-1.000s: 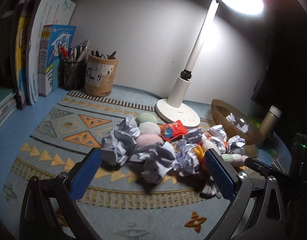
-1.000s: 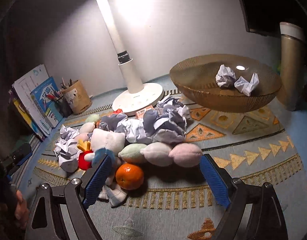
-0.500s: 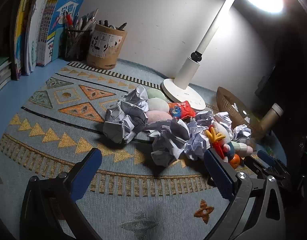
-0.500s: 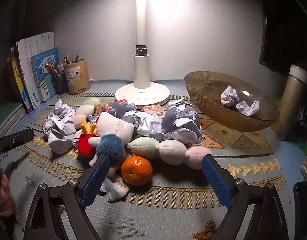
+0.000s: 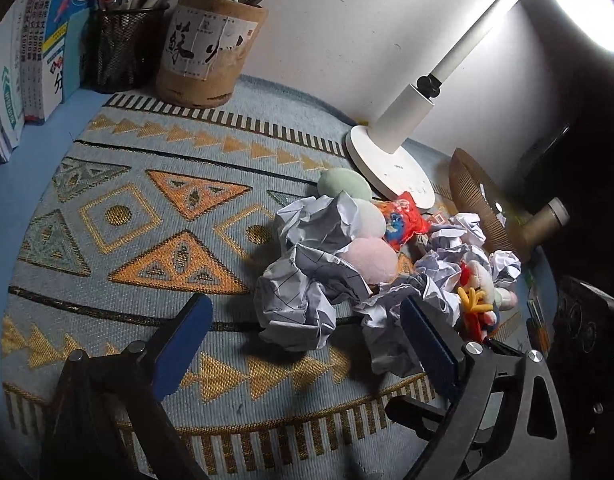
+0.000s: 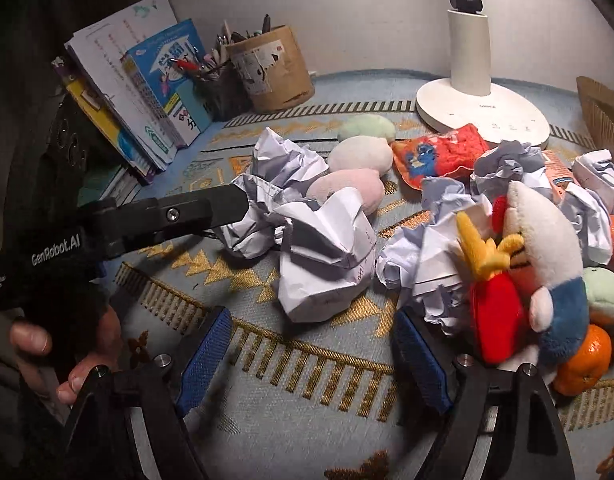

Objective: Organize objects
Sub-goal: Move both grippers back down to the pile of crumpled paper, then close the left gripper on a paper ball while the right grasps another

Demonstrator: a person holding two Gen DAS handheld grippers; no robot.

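Lamplit desk mat (image 5: 119,216) carries the clutter: both tongs, left (image 5: 303,344) and right (image 6: 311,354), hang released (nothing gripped) around paper balls (image 5: 303,304) beside soft toys, next needing a squeeze.

Crumpled paper balls (image 5: 297,308), white with ruled lines, heaped on the patterned mat, one ball (image 6: 327,256) lying nearest, apart from the rest on its near side. Three soft ovals, green (image 6: 367,128), cream (image 6: 361,154) and pink (image 6: 347,188), in a row touching one another, behind the paper. Red snack packet (image 6: 443,154) flat, just beside the cream oval. Plush toy (image 6: 543,248), white, red and blue with yellow tufts, leaning upright among the paper. Orange (image 6: 585,356) resting against the plush base. Wicker bowl (image 5: 469,204) tilted at far right, contents not discernible.
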